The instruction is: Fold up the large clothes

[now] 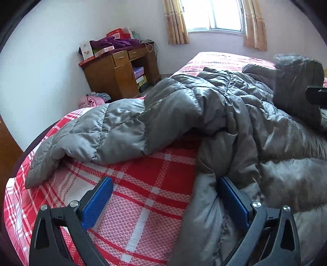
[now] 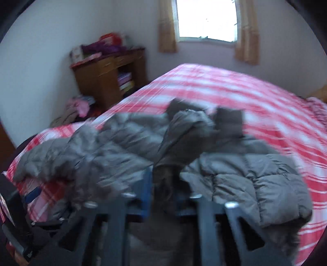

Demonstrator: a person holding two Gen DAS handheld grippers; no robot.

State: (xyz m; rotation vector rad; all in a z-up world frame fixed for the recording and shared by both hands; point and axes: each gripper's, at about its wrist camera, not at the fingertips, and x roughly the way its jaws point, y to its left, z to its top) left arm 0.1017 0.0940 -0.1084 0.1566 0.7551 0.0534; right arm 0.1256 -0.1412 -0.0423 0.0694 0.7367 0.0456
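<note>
A large grey quilted puffer jacket (image 1: 214, 114) lies spread on a bed with a red and white plaid cover (image 1: 143, 196). One sleeve (image 1: 85, 131) stretches to the left. My left gripper (image 1: 163, 202) is open low over the bed, its right blue pad against the jacket's hem edge, its left pad over bare cover. The right wrist view is blurred. There my right gripper (image 2: 163, 184) is shut on a fold of the jacket (image 2: 167, 155) and holds it raised. The right gripper also shows at the far right of the left wrist view (image 1: 315, 96).
A wooden desk (image 1: 120, 71) piled with boxes and purple cloth stands against the far wall. Pink clothes (image 1: 92, 100) lie on the floor beside the bed. A curtained window (image 1: 214, 16) is behind. The bed's left edge (image 1: 26, 155) is near.
</note>
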